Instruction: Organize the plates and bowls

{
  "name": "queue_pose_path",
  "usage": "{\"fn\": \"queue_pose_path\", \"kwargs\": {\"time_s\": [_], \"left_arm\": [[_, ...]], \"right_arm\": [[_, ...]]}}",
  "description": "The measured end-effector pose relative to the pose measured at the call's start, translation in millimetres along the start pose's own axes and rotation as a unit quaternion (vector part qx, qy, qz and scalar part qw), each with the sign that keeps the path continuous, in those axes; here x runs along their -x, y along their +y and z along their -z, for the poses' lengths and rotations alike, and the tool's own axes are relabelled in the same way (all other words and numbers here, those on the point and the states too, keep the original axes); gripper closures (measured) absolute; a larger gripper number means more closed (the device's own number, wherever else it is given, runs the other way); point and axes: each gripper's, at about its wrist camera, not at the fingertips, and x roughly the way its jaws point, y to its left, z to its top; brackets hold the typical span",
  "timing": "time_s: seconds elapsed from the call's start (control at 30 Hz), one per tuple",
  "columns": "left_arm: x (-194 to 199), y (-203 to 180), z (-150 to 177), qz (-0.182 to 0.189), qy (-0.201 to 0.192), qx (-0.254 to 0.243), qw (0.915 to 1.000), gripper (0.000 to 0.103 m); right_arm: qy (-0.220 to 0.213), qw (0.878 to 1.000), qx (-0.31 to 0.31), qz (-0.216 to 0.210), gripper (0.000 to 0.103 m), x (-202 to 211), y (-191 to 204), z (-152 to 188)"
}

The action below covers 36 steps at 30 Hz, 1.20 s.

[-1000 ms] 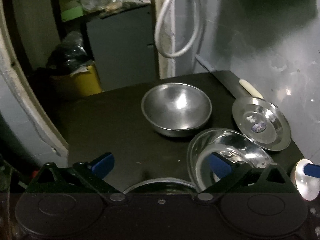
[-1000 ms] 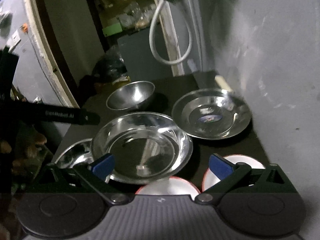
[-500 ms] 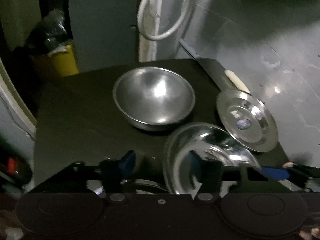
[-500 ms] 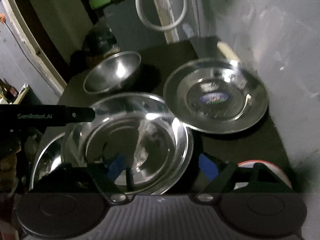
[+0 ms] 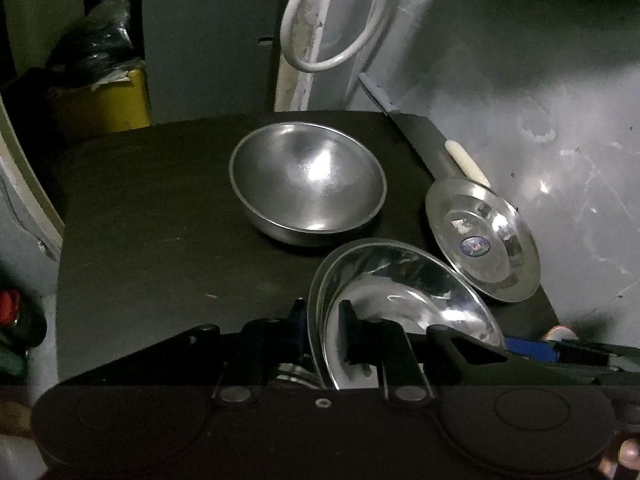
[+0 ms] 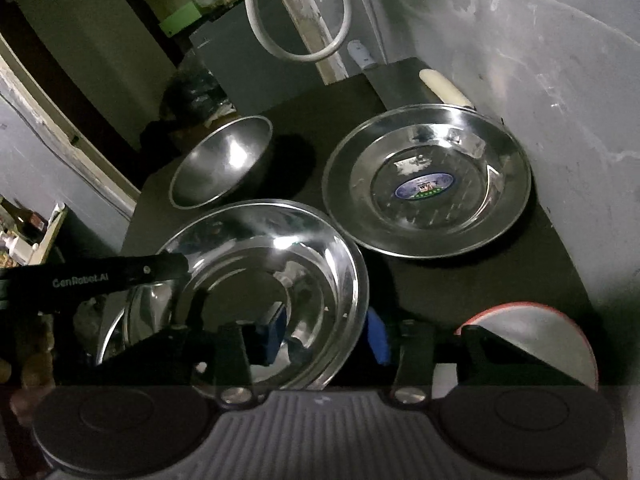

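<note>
Steel plate (image 5: pixel 400 292) between downtilted claws (image 5: pixel 322 332)

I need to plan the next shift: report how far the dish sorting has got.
Done: nothing looks stacked; the steel bowl, stickered plate and red-rimmed plate sit apart on the table. In hand: the left claw and right claw are both closing over the rim of the shiny plate, which overlaps another dish. To do: all the stacking.

You are looking at a black table (image 5: pixel 152 216). Sitting on it are a deep steel bowl (image 5: pixel 308 184), a flat steel plate with a sticker (image 6: pixel 426 184) near the wall, and a red-rimmed white dish (image 6: pixel 532 332) at the near corner.
</note>
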Motion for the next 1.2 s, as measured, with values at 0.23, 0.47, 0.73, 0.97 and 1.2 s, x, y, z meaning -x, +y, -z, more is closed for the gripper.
{"fn": "queue_pose_path", "kwargs": {"time_s": [0.23,0.47,0.73,0.97,1.2], "left_arm": [[22.1,12.6,5.4,-0.003,-0.014,0.009,0.9999,0.086],[42.3,30.1,12.5,-0.013,-0.027,0.022,0.9993,0.086],[62.4,57.4,32.7,-0.039,-0.027,0.034,0.9983,0.086],[69.3,75.6,60.9,-0.067,-0.014,0.038,0.9969,0.086],[69.7,82.6,78.7,-0.093,-0.004,0.023,0.9954,0.085]], "right_arm": [[-0.018,1.0,0.002,-0.006,0.063,11.0,16.0,3.8],[-0.021,0.999,0.018,-0.017,0.065,16.6,39.4,8.8],[-0.015,0.998,0.048,-0.036,0.067,17.7,69.3,19.5],[-0.002,0.996,0.074,-0.041,0.067,13.5,92.8,40.2],[0.001,0.993,0.121,-0.016,0.067,10.8,119.7,60.7]]}}
